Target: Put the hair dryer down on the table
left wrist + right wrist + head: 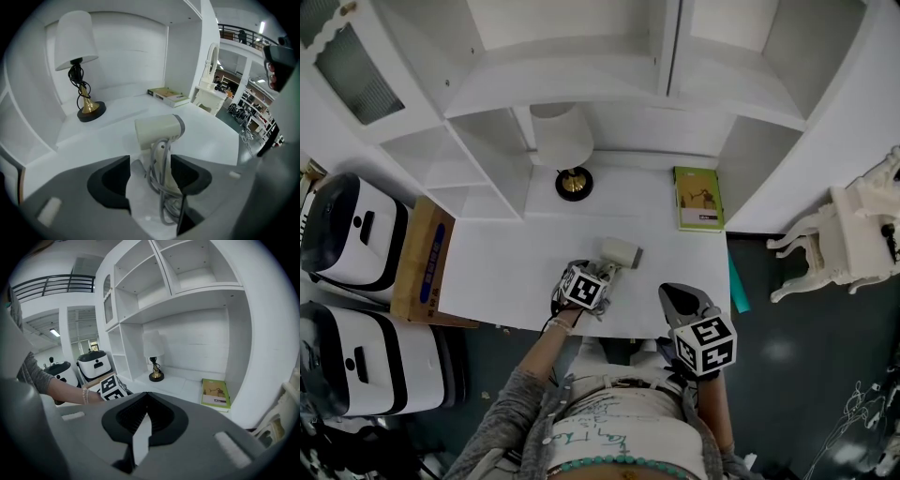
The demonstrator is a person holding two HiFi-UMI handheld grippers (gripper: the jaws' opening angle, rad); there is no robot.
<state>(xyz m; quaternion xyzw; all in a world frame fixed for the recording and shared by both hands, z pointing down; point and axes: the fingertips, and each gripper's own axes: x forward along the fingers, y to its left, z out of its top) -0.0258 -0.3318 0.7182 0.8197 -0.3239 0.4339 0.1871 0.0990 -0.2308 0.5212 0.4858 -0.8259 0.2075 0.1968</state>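
The hair dryer (157, 131) lies on the white table (506, 272), its cord-wrapped handle between the spread jaws of the left claw (150, 165) (closer to one jaw). The right claw (147, 397) is pressed together, holding nothing.

I hold the left gripper (602, 273) forward and low on an extended left arm (532, 364), its two jaws standing apart, while the right gripper (674, 297) sits close in front of me with its jaws closed together.
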